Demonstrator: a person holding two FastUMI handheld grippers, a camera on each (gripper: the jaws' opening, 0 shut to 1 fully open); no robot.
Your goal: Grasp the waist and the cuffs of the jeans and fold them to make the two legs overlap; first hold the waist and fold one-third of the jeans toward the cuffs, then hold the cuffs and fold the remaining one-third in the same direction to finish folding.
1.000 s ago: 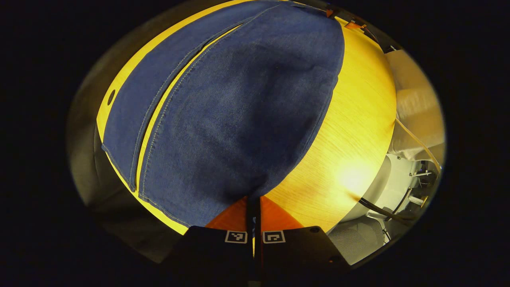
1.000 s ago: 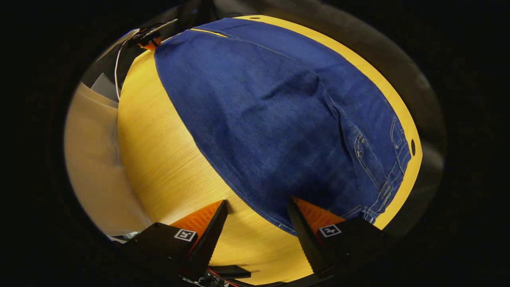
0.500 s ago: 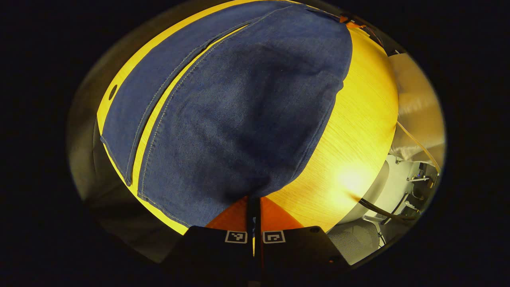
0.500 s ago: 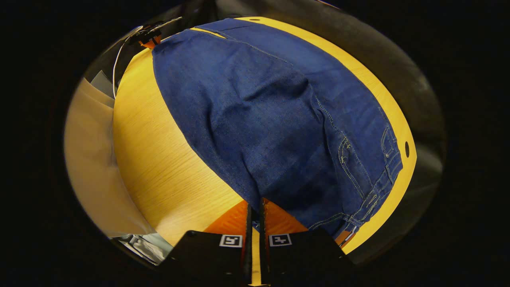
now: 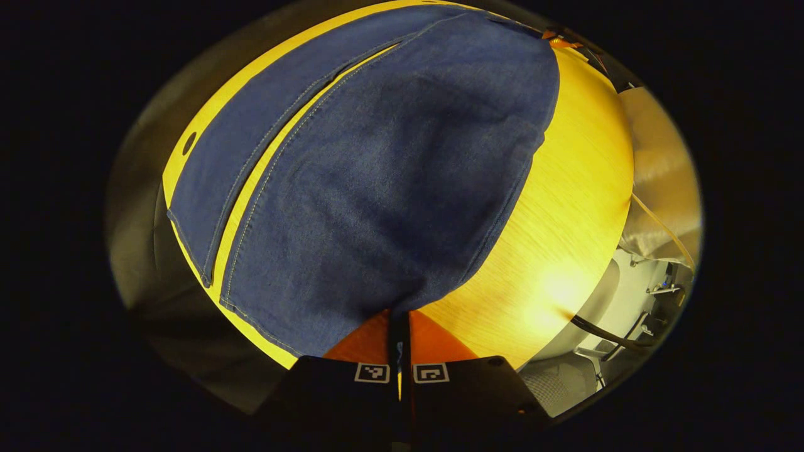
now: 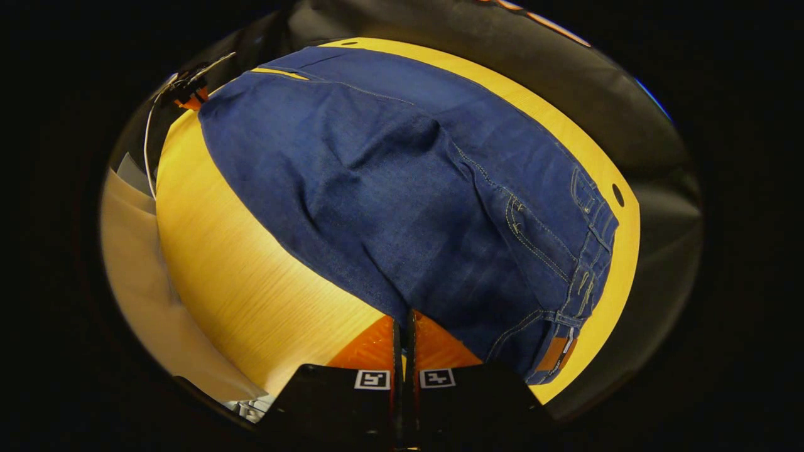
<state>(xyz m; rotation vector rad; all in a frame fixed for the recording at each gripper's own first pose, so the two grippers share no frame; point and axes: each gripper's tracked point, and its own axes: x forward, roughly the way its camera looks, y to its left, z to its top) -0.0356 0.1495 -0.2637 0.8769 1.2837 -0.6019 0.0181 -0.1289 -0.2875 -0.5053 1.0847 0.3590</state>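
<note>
The blue jeans [image 6: 414,188] lie long and flat, their near edge lifted a bit where the right hand-held gripper [image 6: 402,321] pinches it near the waist [image 6: 587,263], and the left hand-held gripper [image 5: 398,317] pinches it near the cuffs [image 5: 251,311]

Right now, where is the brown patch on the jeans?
In the right gripper view, the brown patch sits on the jeans' waistband, low right, beside the right gripper.

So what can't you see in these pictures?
- Left gripper view: how much denim the left hand-held gripper pinches; the jeans cover its fingertips.
- Right gripper view: same at the right hand-held gripper.
- Right gripper view: waist label, too small.
- Table under the jeans.
</note>
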